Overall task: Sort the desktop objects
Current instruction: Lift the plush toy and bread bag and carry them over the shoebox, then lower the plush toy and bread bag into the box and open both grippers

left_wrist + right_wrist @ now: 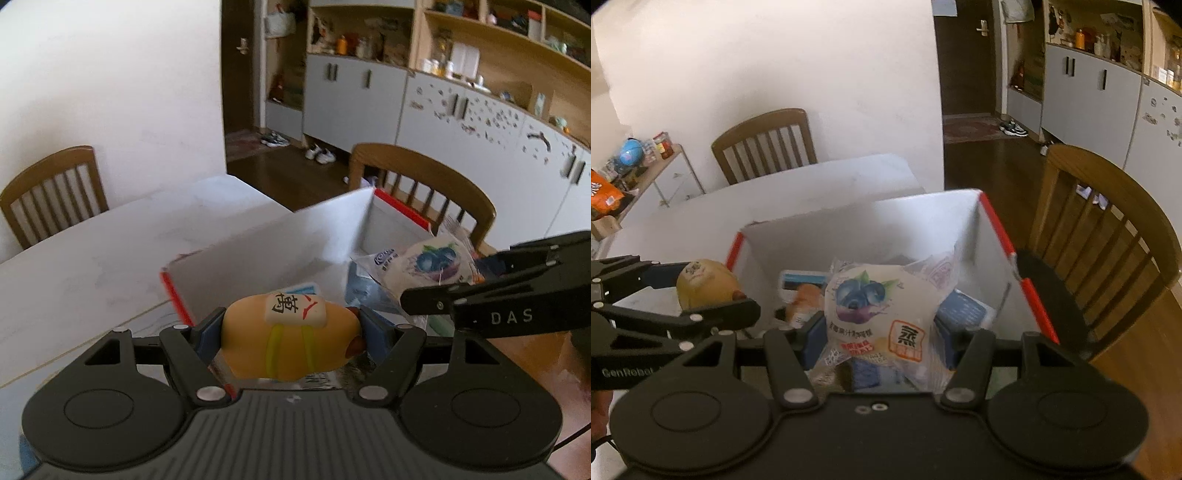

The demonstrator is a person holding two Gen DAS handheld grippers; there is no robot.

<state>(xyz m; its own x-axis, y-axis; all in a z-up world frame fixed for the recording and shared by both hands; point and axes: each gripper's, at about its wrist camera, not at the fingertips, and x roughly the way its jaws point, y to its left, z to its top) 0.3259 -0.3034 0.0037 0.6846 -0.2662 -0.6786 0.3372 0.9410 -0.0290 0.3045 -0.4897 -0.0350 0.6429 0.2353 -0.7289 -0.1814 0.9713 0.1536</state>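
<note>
My left gripper [290, 334] is shut on a yellow squishy toy [284, 338] that carries a white mahjong tile, held over the near left corner of a white box with red edges [258, 254]. My right gripper [879, 338] is shut on a clear bread packet printed with blueberries [877, 306], held over the box's [993, 243] inside. Each gripper shows in the other's view: the right gripper [436, 291] enters from the right with the packet [432, 262], and the left gripper [716, 295] enters from the left with the toy [703, 284].
Several packets and a blue-white carton [801, 280] lie in the box. It stands on a white table [92, 273]. Wooden chairs [55, 192] [1108, 240] stand at the far side and beside the box's right wall. Cabinets and shelves [461, 96] line the back.
</note>
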